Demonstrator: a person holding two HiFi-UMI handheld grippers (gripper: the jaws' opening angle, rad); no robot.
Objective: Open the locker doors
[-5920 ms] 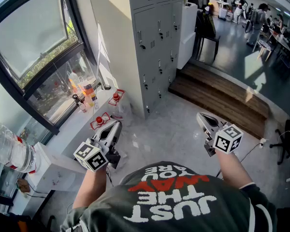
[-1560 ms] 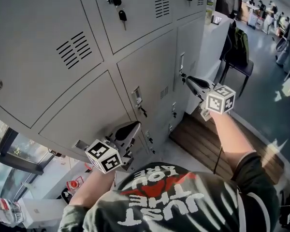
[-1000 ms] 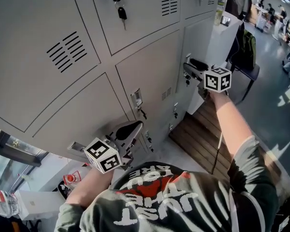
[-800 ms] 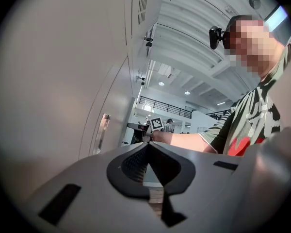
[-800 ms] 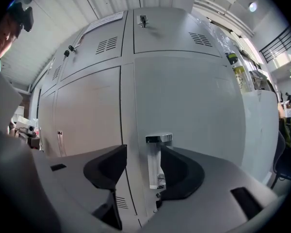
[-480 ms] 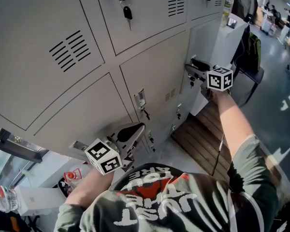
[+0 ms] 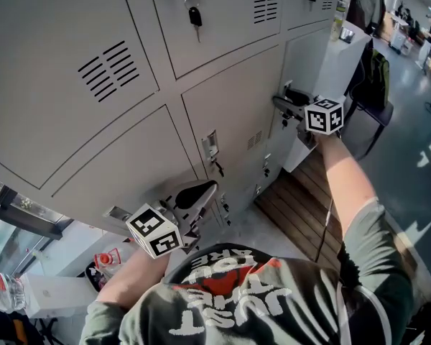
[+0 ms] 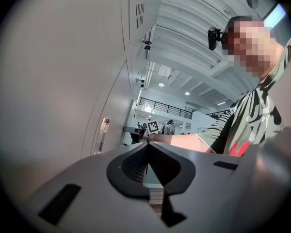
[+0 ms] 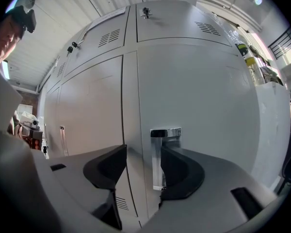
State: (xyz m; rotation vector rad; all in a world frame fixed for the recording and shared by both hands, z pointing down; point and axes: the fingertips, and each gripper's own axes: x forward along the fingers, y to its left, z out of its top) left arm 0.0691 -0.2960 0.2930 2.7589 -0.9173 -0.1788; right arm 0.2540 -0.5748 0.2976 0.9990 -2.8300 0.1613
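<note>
Wall of grey lockers in front of us, doors shut. Our left tongs are pinched together on nothing, hanging low by the lockers. Right tongs have just been opening and now straddle the chrome handle of a door, not squeezing it.

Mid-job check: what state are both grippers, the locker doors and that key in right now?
right gripper: open, jaws have just been opening, handle between them, not clamped.
left gripper: shut, empty.
handle's door: shut.
upper door: shut.
key: hanging from the upper door's lock.
</note>
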